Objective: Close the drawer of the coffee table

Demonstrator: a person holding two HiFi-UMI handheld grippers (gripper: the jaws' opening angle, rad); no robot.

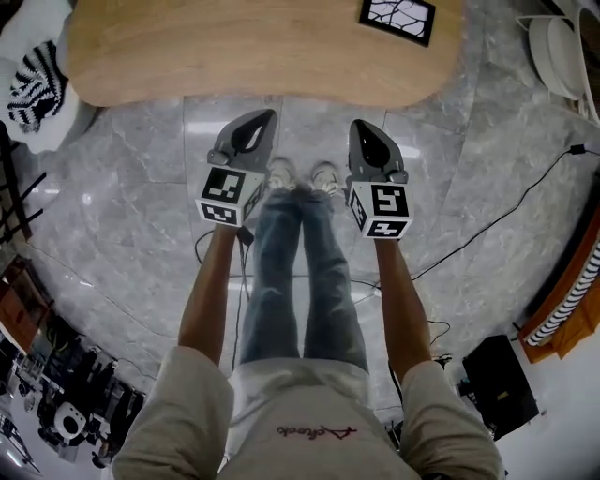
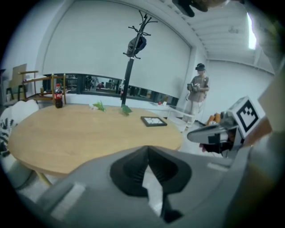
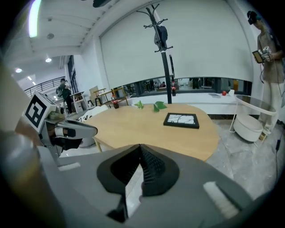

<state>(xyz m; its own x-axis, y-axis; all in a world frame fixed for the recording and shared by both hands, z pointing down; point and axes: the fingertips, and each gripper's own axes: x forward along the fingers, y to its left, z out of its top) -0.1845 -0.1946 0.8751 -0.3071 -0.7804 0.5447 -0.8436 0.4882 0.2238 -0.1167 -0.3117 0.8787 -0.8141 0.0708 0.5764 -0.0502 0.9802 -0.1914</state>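
– Drawer in sight anywhere?

– No. The coffee table [image 1: 281, 86] stands just ahead of the person's feet. Its round wooden surface [image 1: 234, 42] carries a framed picture [image 1: 397, 17], but no view shows a drawer front. Presumably it sits under the rim, hidden from here.

– And the claws?

– The left claw [image 1: 262, 118] and right claw [image 1: 362, 126] are both pressed together with nothing between the pads. They are held side by side above the grey floor [image 1: 131, 216], short of the table edge.

– How would the drawer handle?

– I'd expect a stiff wooden front on runners, light to move and neither fragile nor slippery. It needs no pinching. A closed claw tip laid flat against the middle of the front should push it in. Pressing off-centre risks skewing and jamming it, and a hard shove could shift the whole table.
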